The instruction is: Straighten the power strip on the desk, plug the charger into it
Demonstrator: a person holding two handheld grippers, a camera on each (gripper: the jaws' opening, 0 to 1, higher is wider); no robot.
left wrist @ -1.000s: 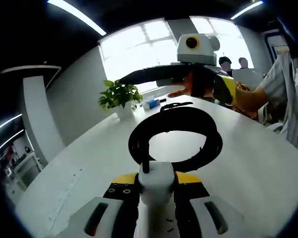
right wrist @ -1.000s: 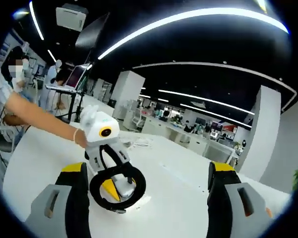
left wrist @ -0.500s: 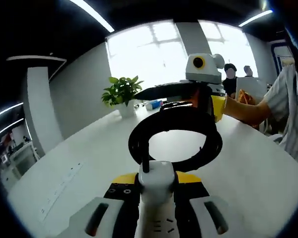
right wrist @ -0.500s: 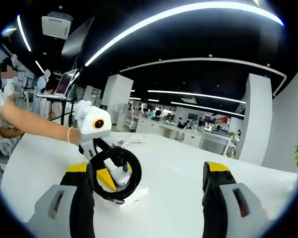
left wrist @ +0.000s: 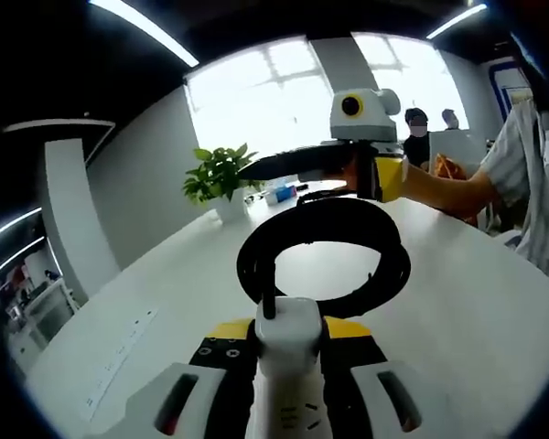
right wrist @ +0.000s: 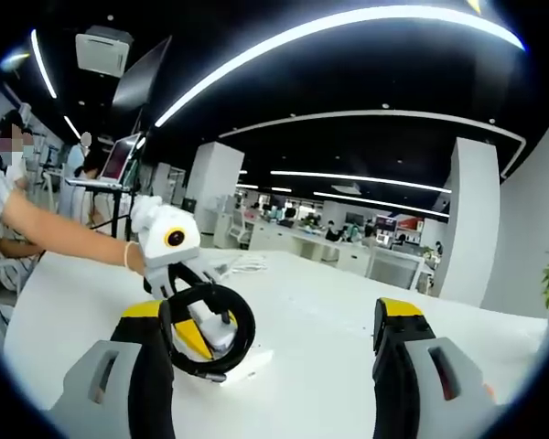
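A white power strip (left wrist: 288, 384) lies lengthwise between the jaws of my left gripper (left wrist: 288, 340), which is shut on it. Its black cable (left wrist: 325, 256) is wound in a coil just ahead, over the white desk (left wrist: 165, 293). Past the coil hovers my right gripper (left wrist: 265, 166), held by a hand. In the right gripper view my right gripper (right wrist: 273, 315) stands wide open with nothing between its jaws. There, the left gripper (right wrist: 199, 331) holds the power strip (right wrist: 247, 363) with the cable coil (right wrist: 210, 329) low over the desk, at the left.
A potted plant (left wrist: 221, 176) stands at the far edge of the desk, with a few small items (left wrist: 279, 192) beside it. People sit behind the desk on the right (left wrist: 419, 137). Office desks and pillars (right wrist: 467, 229) lie beyond.
Both views have shifted a little with the hands. The left gripper keeps its hold on the power strip, and the right gripper stays open above the far side of the coil.
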